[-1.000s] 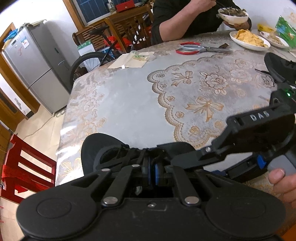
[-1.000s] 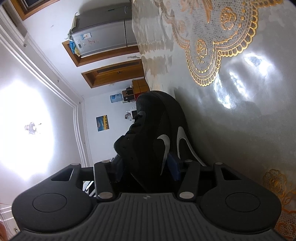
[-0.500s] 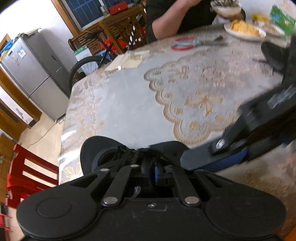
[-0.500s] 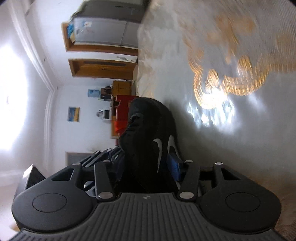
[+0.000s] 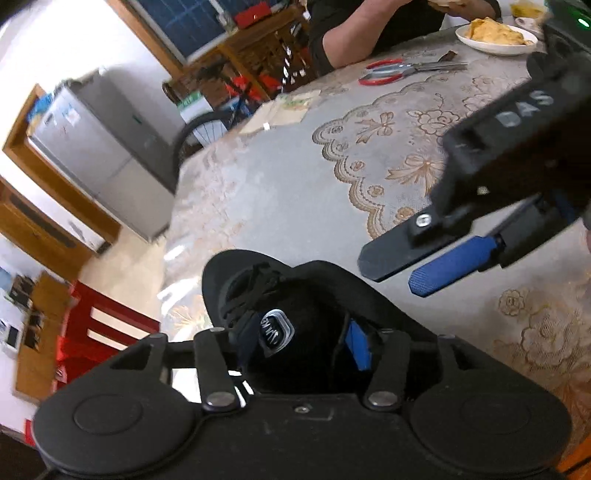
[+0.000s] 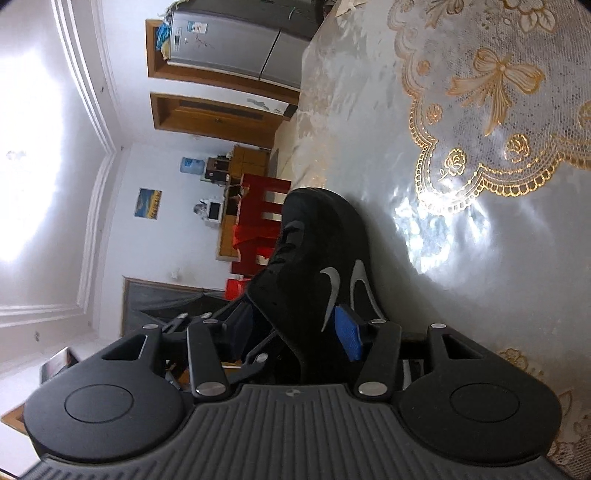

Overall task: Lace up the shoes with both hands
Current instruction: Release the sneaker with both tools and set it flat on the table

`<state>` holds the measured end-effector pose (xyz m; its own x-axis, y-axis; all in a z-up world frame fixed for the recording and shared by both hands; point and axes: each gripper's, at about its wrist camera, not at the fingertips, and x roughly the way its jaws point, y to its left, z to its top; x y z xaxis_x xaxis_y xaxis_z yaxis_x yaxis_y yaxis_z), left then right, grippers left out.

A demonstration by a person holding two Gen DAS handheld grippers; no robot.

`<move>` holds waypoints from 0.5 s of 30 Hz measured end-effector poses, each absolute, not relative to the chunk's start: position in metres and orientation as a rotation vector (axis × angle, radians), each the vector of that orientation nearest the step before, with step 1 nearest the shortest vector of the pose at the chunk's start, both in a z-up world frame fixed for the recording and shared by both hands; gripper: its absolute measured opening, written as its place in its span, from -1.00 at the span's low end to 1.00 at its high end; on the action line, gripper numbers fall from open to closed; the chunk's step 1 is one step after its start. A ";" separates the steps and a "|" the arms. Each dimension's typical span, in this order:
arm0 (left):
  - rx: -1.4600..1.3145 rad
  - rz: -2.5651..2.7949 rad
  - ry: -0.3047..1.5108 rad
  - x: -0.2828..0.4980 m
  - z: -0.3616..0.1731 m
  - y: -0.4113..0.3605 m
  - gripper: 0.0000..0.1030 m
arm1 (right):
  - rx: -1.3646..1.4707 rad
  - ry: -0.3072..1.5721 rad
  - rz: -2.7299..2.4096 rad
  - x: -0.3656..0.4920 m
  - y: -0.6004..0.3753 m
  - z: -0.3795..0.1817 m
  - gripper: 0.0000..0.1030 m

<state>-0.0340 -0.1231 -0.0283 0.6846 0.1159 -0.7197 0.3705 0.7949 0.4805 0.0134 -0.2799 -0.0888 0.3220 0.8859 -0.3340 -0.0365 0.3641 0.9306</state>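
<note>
A black shoe (image 5: 295,295) with silver swooshes (image 6: 332,284) stands on the glossy tablecloth (image 5: 280,184), toe pointing away. My left gripper (image 5: 301,332) hangs over its opening, and its jaws are opening. The labelled tongue (image 5: 275,328) and a thin black lace (image 5: 338,332) sit between them, and the pads press on nothing. My right gripper (image 5: 399,273) hovers just above the shoe's right side, open, its blue pad (image 5: 447,266) bare. In the right wrist view the shoe lies beyond and between that gripper's (image 6: 291,328) spread fingers.
Red-handled scissors (image 5: 399,70), papers (image 5: 284,110) and a plate of food (image 5: 495,33) lie toward the far side, where a person (image 5: 354,29) sits. The table's left edge drops to a red chair (image 5: 99,325), a bicycle wheel (image 5: 199,129) and a fridge (image 5: 103,147).
The left jaws, shut over the shoe's laces before, now stand apart around the tongue. The right gripper has lifted off the shoe's collar, risen and rolled.
</note>
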 end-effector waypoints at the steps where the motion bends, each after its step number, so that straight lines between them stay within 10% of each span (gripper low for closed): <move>1: 0.660 -0.154 0.811 -0.037 -0.027 -0.124 -0.06 | 0.992 1.060 0.762 0.013 -0.279 -0.087 0.06; 15: 0.671 -0.097 0.801 -0.061 -0.021 -0.111 0.06 | 0.920 1.120 0.870 -0.001 -0.245 -0.044 0.03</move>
<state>-0.0608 -0.1109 -0.0213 0.7034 0.1649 -0.6914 0.3248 0.7906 0.5191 -0.0013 -0.2448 -0.0444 0.2121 0.9146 -0.3444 -0.1075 0.3721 0.9220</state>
